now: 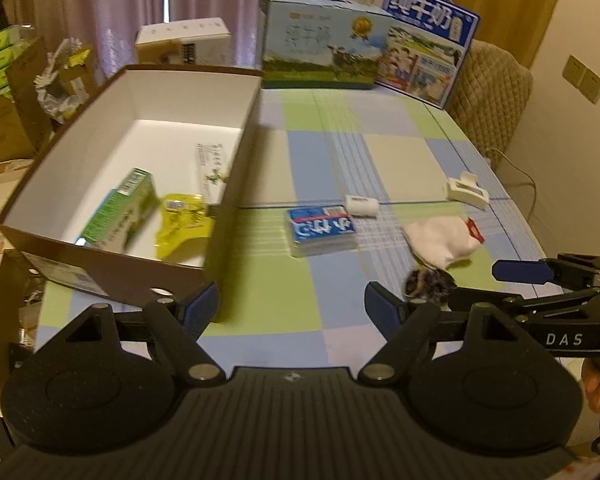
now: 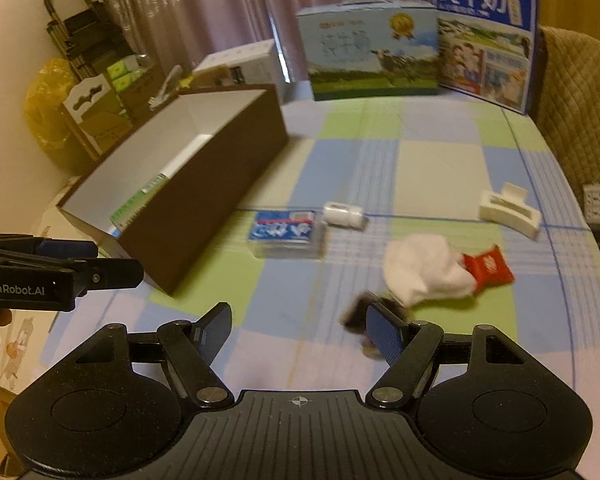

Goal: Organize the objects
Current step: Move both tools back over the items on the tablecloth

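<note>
A brown box with white inside (image 1: 188, 80) (image 2: 204, 200) stands at the table's left and holds a green carton (image 1: 122, 210), a yellow packet (image 1: 182, 224) and a white tube box (image 1: 212, 172). On the checked cloth lie a blue tissue pack (image 1: 322, 230) (image 2: 286, 234), a small white roll (image 1: 361, 205) (image 2: 344, 214), a white hair clip (image 1: 466, 191) (image 2: 508, 210), a white cloth (image 1: 440, 242) (image 2: 424, 272), a red packet (image 2: 490, 266) and a dark furry object (image 1: 426, 284) (image 2: 360, 312). My left gripper (image 1: 292, 306) is open and empty near the box's corner. My right gripper (image 2: 300, 328) is open and empty, its right finger beside the dark object.
Two blue milk cartons (image 1: 324, 40) (image 2: 486, 36) and a white box (image 1: 184, 42) stand at the table's far edge. A quilted chair (image 1: 492, 96) sits at the far right. Cardboard boxes and bags (image 1: 16, 92) stand on the floor at left.
</note>
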